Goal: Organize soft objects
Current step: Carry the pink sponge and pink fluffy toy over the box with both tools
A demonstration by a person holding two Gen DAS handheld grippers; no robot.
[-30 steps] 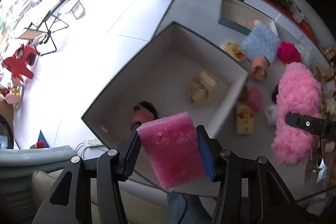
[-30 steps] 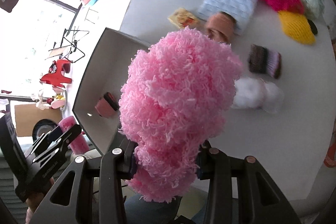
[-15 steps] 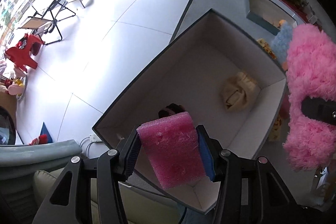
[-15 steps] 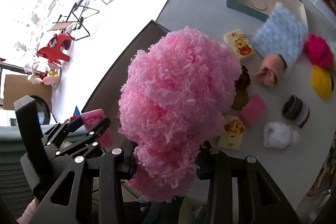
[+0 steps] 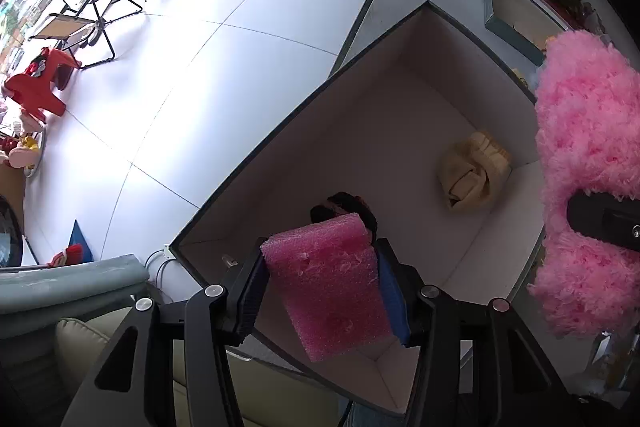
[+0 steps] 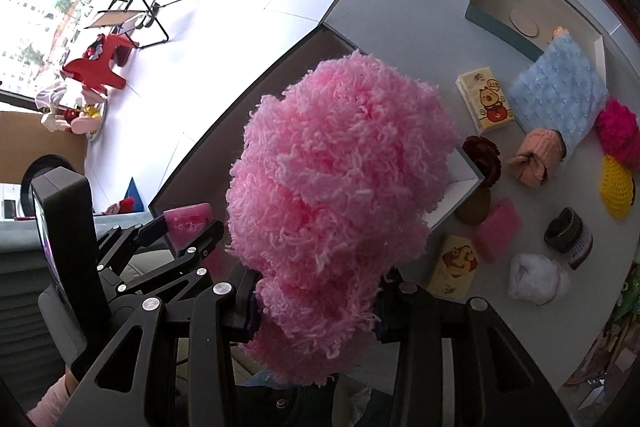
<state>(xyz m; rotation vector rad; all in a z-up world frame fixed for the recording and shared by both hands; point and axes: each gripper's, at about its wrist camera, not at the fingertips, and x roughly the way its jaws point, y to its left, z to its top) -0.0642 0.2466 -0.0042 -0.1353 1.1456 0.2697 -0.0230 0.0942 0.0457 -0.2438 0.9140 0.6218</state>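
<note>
- Left gripper [image 5: 324,291]: fingers pinch the pink foam block [image 5: 330,283] on its two side faces. The block hangs over the near part of the open box [image 5: 400,75].
- Right gripper [image 6: 316,307]: fingers clamp the low end of the fluffy pink yarn bundle [image 6: 340,195], held just right of the box wall.
- Handling, judged: both items look light and compressible. The foam should hold its shape; the yarn may shed or sag, so grip its core.
- Inside the box: a beige cloth bundle [image 5: 474,173] at the far right.
</note>
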